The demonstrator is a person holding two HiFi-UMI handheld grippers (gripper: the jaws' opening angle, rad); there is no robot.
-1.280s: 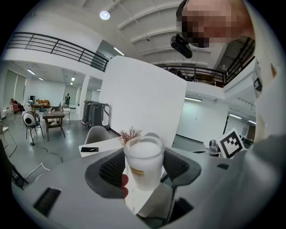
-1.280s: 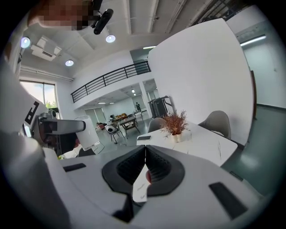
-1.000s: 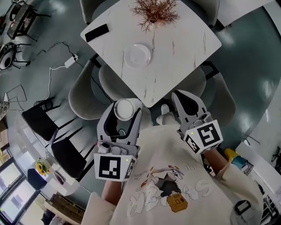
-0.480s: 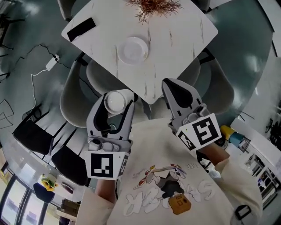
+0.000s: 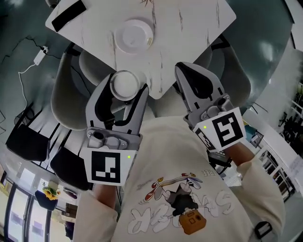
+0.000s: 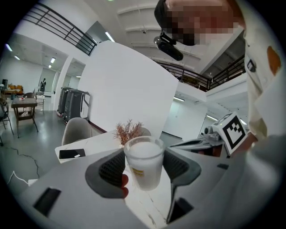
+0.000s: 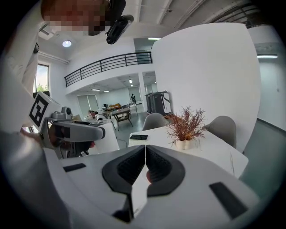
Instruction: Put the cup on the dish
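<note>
White marble-look desk (image 5: 189, 28) lies ahead of both sets of jaws, its near corner pointing between them. Grey shell chairs are tucked around that corner: one (image 5: 68, 94) to the outer left of the left jaws, another (image 5: 236, 80) to the outer right of the right jaws. Left gripper (image 5: 124, 92) has its jaws spread wide and clamped on the cup (image 6: 144, 163), a ribbed pad pressing each side. Right gripper (image 7: 145, 152) is empty, its jaws closed pad against pad with only a thin seam between. Dried reddish plant (image 7: 185, 127) in a small white pot stands on the desk ahead of the right jaws, slightly right of their line. Dish (image 5: 135, 35), round and white, sits flat on the desk straight ahead of the left jaws, beyond the cup and apart from it, with nothing on it. The cup is upright, mouth up, white and translucent, with a small yellowish label on the side facing the camera. From the head view it sits over the near desk edge, short of the dish. Black phone (image 5: 68, 14) lies flat at the desk's left corner, ahead and left of the left jaws.
</note>
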